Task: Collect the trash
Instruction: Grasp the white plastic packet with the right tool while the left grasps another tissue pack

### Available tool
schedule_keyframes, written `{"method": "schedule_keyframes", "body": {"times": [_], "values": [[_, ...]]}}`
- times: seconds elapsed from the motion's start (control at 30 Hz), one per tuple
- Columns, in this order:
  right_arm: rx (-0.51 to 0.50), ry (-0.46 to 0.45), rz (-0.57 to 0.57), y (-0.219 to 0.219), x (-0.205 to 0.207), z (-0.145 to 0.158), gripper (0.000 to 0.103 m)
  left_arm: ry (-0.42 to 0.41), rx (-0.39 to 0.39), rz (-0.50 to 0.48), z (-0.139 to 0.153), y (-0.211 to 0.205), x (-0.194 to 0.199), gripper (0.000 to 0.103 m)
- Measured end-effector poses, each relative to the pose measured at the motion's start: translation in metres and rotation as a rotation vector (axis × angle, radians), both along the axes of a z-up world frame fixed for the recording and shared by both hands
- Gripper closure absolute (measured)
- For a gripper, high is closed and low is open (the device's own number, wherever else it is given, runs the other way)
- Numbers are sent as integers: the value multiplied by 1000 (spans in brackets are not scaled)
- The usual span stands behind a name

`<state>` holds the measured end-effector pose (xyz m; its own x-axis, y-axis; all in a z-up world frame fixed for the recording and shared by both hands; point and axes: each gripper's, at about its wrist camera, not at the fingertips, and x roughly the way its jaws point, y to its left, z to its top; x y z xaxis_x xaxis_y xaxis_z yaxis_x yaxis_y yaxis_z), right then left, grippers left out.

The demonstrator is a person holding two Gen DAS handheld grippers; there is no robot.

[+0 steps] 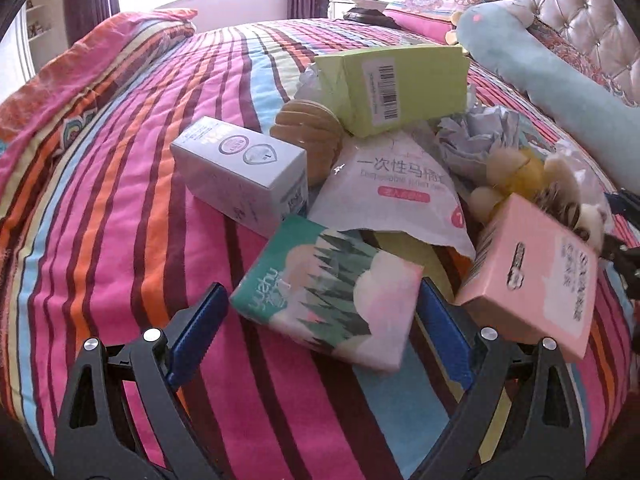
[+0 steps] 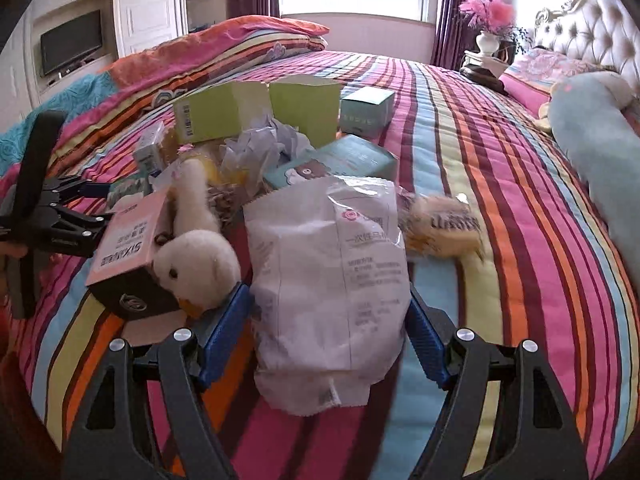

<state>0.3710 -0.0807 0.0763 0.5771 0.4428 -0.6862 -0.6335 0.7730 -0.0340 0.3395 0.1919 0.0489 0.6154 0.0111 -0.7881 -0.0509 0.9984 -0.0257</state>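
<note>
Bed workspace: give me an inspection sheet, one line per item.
Surface: striped bedspread, quilted.
Job's things: white plastic packet between the right gripper's pads; tissue pack between the left gripper's pads; green carton, white box, pink box, crumpled paper.
Clutter: plush duck, long blue plush.
Grippers: both open, no firm grip visible.
Cables: nothing seen.
Surroundings: tufted headboard, window, vase, television.
</note>
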Motion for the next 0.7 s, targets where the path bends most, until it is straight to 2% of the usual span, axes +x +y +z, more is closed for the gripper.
{"method": "schedule_keyframes", "body": {"times": [0.17, 0.23, 0.27, 0.3, 0.37, 0.43, 0.57, 0.7], "values": [[-8, 36, -33, 7, 10, -7, 33, 16, -1, 5, -2, 2, 12, 12], [13, 43, -47, 2, 12, -7, 45, 23, 4, 15, -4, 3, 15, 12], [26, 39, -64, -2, 10, -4, 47, 18, 6, 25, -5, 3, 15, 12], [36, 36, -77, -5, 10, -3, 50, 21, 14, 30, -5, 2, 15, 15], [58, 35, -106, -14, 5, 0, 53, 15, 41, 51, -3, 2, 12, 33], [93, 39, -133, -28, -3, 1, 53, 10, 28, 50, -2, 4, 7, 34], [132, 64, -161, -52, -20, -3, 54, 0, 33, 47, 2, 0, -14, 34], [203, 87, -206, -87, -48, -5, 54, -44, 8, 52, 11, -2, -62, 34]]}}
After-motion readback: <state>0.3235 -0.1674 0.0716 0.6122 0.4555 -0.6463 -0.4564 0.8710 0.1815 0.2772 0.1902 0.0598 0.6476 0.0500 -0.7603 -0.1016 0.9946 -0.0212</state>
